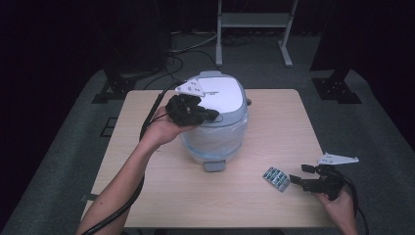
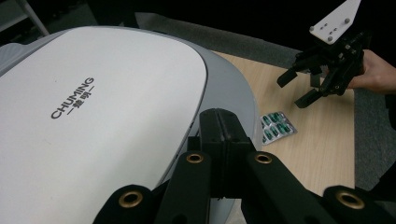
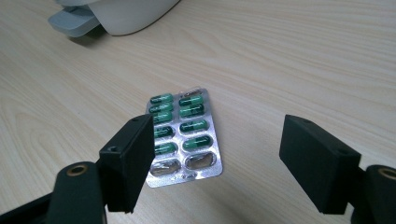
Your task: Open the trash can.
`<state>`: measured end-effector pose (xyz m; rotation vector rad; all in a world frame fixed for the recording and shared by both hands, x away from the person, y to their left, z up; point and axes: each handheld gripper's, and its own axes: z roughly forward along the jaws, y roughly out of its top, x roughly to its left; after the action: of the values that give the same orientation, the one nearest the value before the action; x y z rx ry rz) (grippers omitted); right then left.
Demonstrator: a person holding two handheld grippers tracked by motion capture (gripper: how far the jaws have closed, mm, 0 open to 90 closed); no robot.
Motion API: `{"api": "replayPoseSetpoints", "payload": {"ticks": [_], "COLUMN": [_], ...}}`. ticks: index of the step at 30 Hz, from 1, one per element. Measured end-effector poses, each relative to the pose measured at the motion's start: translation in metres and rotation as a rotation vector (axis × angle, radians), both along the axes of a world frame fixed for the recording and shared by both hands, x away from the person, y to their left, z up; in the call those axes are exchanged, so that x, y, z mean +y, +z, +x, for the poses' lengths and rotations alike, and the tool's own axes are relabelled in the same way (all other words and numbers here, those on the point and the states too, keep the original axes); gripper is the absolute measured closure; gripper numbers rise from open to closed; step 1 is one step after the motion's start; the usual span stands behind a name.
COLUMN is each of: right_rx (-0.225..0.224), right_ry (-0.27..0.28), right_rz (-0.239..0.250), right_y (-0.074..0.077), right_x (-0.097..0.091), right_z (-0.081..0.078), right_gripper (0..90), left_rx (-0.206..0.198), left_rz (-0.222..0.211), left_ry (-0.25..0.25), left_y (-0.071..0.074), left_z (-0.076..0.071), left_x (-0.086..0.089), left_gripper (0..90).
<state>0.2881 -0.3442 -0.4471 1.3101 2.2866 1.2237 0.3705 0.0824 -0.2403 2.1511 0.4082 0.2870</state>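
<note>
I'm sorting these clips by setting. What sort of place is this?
Probably a recording studio or lab rather than a home. A lone wooden table stands on grey carpet amid dark surroundings, with black stand bases and cables behind. On it sit a pedal bin and a pill blister pack.

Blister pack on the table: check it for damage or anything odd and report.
The blister pack lies flat on the table, between the open jaws of the right gripper. Its two nearest pockets look empty, their foil crumpled, while the other pockets hold green capsules. It lies at a slant to the table edge.
</note>
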Motion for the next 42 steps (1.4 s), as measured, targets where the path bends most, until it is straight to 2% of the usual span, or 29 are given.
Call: {"api": "replayPoseSetpoints", "payload": {"ticks": [8,17,19,24,25,26,28,30,35,42], "right_rx": [0.001,-0.004,-0.006,-0.006,-0.009,-0.009,-0.013,-0.008,-0.001,-0.001], "right_ry": [0.003,0.007,0.008,0.010,0.013,0.013,0.018,0.024,0.034,0.072], "right_rz": [0.000,-0.002,-0.002,-0.006,-0.015,-0.015,-0.018,-0.022,-0.028,-0.067], "right_y": [0.000,0.000,0.000,0.001,0.001,0.001,0.001,0.000,-0.001,-0.002], "right_x": [0.001,0.001,0.002,0.003,0.004,0.004,0.005,0.006,0.007,0.018], "right_z": [0.000,0.000,0.000,0.000,0.000,0.000,0.000,0.000,0.000,0.000], "right_gripper": [25.2,25.3,25.3,25.2,25.2,25.2,25.2,25.0,24.4,23.7], "left_rx": [-0.008,-0.015,-0.002,-0.001,0.001,0.001,-0.016,-0.014,-0.010,-0.009], "left_rz": [0.021,0.021,0.015,0.018,0.038,0.038,0.057,0.038,0.038,0.019], "left_ry": [0.004,0.007,-0.001,-0.010,-0.018,-0.018,-0.021,-0.029,-0.040,-0.045], "left_y": [0.001,-0.002,-0.002,-0.001,-0.001,-0.001,0.001,0.003,0.005,0.007], "left_z": [-0.002,-0.003,-0.004,-0.006,-0.008,-0.008,-0.011,-0.015,-0.019,-0.029], "left_x": [-0.001,-0.003,-0.004,-0.006,-0.008,-0.008,-0.009,-0.009,-0.006,0.008], "left_gripper": [90.0,90.0,90.0,86.7,84.7,83.3,81.6,79.0,75.7,71.4]}}
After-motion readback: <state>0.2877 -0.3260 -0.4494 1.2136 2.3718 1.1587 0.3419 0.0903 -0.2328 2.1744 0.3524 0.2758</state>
